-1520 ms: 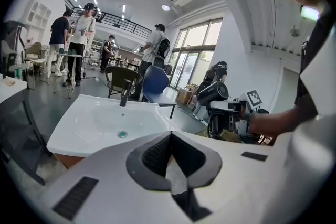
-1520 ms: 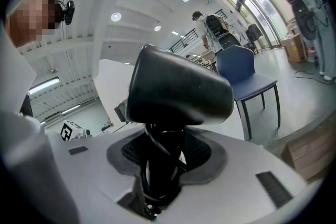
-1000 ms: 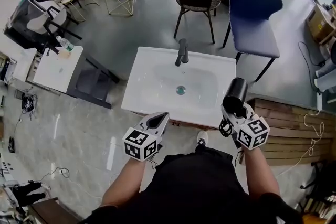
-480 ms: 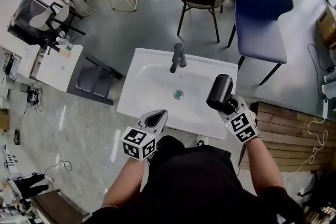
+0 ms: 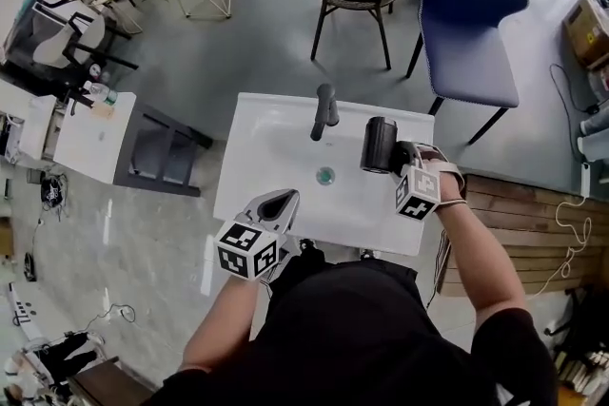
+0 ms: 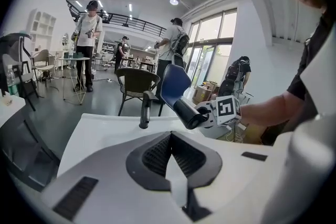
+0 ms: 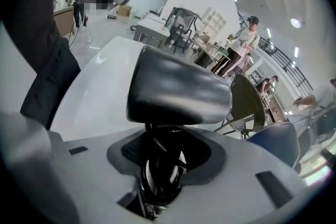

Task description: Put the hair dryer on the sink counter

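Hair dryer (image 5: 380,145) now hangs over the back right part of the sink counter (image 5: 262,133), just right of the faucet (image 5: 324,112). A second ago it was out at the front right corner, barrel pointing away from me. My right gripper (image 5: 403,157) is clamped on its handle and has rolled, so the barrel lies crosswise. Whether it touches the counter I cannot tell. My left gripper (image 5: 274,207), jaws closed on nothing, sits at the front edge, left of centre. A flat strip runs between the basin (image 5: 295,152) and the right edge. A blue chair (image 5: 471,5) stands beyond the back right corner.
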Motion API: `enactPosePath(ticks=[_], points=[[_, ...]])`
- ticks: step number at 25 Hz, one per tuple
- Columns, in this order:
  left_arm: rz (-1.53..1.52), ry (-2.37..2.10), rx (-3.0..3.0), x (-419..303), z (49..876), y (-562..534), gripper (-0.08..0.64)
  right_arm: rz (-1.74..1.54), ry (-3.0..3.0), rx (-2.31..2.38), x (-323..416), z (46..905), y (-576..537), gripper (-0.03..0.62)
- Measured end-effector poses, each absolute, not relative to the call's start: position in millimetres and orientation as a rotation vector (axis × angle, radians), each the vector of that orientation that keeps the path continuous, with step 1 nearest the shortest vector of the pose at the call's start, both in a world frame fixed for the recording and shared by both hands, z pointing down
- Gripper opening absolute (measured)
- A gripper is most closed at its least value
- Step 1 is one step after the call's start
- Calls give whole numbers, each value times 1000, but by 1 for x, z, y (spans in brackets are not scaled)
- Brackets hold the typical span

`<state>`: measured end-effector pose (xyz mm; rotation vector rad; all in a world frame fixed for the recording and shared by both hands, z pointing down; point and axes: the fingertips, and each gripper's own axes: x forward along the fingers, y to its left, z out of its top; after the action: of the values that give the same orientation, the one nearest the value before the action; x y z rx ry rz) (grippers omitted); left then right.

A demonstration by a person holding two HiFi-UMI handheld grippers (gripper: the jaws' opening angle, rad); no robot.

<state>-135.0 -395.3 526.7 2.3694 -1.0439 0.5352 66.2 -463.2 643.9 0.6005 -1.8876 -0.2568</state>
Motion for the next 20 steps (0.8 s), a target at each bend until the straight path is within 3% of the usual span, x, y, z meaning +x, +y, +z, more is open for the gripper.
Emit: enactPosePath(ticks=[20], points=[[516,-1131,2266,-193,540,-410,0,-347,-1658,316,44,735,-556,153]])
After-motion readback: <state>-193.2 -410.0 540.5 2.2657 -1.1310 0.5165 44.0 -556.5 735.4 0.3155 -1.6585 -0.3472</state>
